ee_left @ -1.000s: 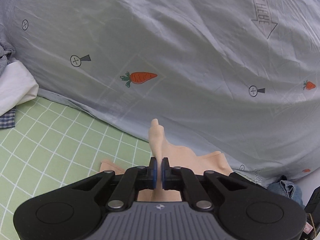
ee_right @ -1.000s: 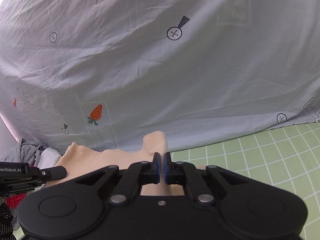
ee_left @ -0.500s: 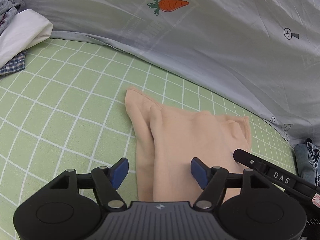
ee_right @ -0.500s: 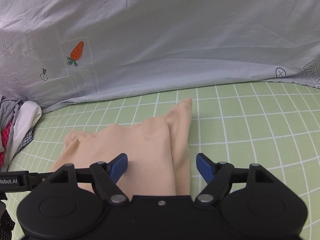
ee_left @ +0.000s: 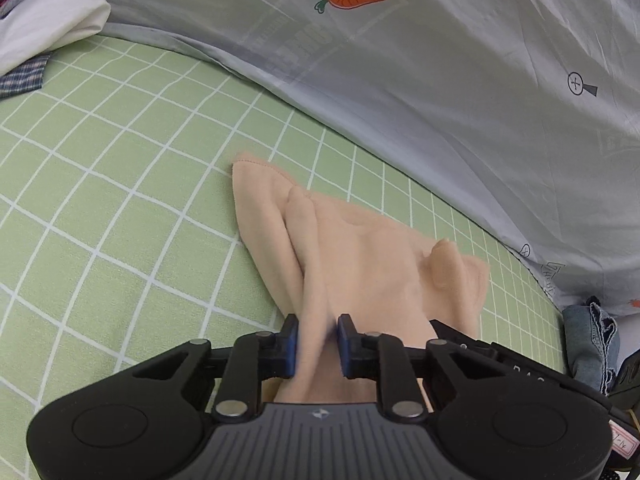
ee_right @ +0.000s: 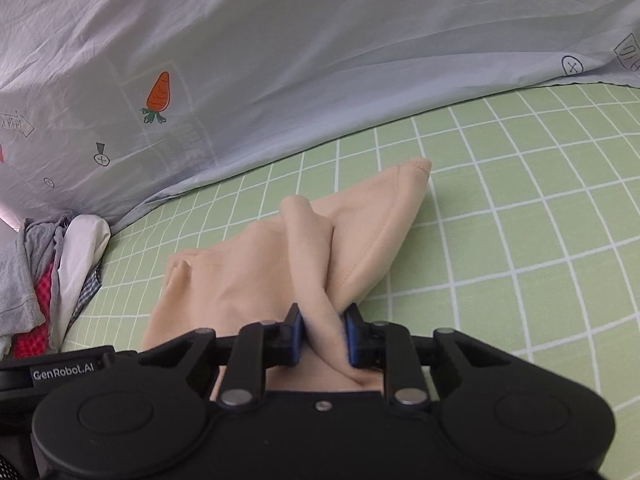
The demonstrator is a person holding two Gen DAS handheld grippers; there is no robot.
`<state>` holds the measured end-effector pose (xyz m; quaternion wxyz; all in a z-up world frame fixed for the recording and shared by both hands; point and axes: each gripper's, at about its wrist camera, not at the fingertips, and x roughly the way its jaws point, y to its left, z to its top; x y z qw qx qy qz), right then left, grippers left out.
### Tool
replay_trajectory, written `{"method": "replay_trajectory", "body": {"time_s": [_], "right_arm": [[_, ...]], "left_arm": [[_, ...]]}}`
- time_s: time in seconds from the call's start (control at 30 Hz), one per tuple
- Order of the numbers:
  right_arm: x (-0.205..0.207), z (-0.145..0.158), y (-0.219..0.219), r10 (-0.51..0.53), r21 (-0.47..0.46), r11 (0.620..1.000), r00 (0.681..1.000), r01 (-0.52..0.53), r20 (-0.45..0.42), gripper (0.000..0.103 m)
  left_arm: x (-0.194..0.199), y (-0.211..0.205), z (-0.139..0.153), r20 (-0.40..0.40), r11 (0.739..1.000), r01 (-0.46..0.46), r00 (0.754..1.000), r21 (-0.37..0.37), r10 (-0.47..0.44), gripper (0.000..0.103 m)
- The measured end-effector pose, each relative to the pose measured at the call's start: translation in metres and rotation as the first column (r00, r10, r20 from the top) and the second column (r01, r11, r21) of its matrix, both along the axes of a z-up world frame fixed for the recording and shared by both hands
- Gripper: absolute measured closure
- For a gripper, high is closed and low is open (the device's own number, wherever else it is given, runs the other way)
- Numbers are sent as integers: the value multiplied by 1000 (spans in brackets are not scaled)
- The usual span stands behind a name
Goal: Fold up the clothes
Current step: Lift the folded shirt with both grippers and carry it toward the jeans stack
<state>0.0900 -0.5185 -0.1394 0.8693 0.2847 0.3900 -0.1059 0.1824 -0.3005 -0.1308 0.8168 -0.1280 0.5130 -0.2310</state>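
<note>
A peach-coloured garment (ee_left: 360,256) lies on the green checked sheet (ee_left: 120,208), partly folded. My left gripper (ee_left: 318,340) has its blue pads closing on a raised fold at the garment's near edge. In the right wrist view the same garment (ee_right: 248,276) spreads to the left, with one corner pointing far right. My right gripper (ee_right: 323,334) grips a raised fold of it between its pads. The right gripper's black body shows at the lower right of the left wrist view (ee_left: 500,356).
A grey-blue quilt with carrot prints (ee_left: 440,60) rises behind the garment and also fills the far side of the right wrist view (ee_right: 280,40). A pile of other clothes (ee_right: 44,272) lies at the left. Denim (ee_left: 592,344) lies at the right.
Both grippers held the garment up a second ago, let it go onto the sheet with jaws wide open, and have now closed again on folds at its near edge.
</note>
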Motion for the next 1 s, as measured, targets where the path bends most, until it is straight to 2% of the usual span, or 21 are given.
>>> {"method": "replay_trajectory", "body": {"time_s": [0.1, 0.33, 0.53, 0.63, 0.77, 0.9, 1.0], "right_arm": [[-23, 8, 11, -16, 32, 999, 999, 15, 34, 85], [-88, 32, 45, -53, 40, 998, 998, 51, 29, 85], [-168, 52, 56, -148, -27, 989, 989, 148, -1, 85], [-212, 62, 37, -218, -32, 975, 976, 218, 20, 86], [-266, 64, -10, -303, -10, 953, 952, 303, 39, 85], [-321, 63, -77, -297, -11, 954, 953, 298, 54, 85], [-359, 64, -144, -268, -31, 963, 963, 269, 26, 86]], "left_arm": [[-19, 9, 19, 28, 1000, 5, 1000, 1, -5, 89], [-72, 42, 44, -1, 999, 25, 1000, -28, -25, 89], [-117, 23, 54, -36, 983, 175, 983, -60, -177, 89], [-149, -4, 62, -17, 965, 251, 967, -80, -253, 89], [-201, -51, 66, 7, 946, 312, 950, -90, -312, 90], [-261, -117, 60, 4, 948, 298, 954, -115, -299, 90], [-306, -173, 50, -56, 955, 249, 964, -161, -261, 90]]}}
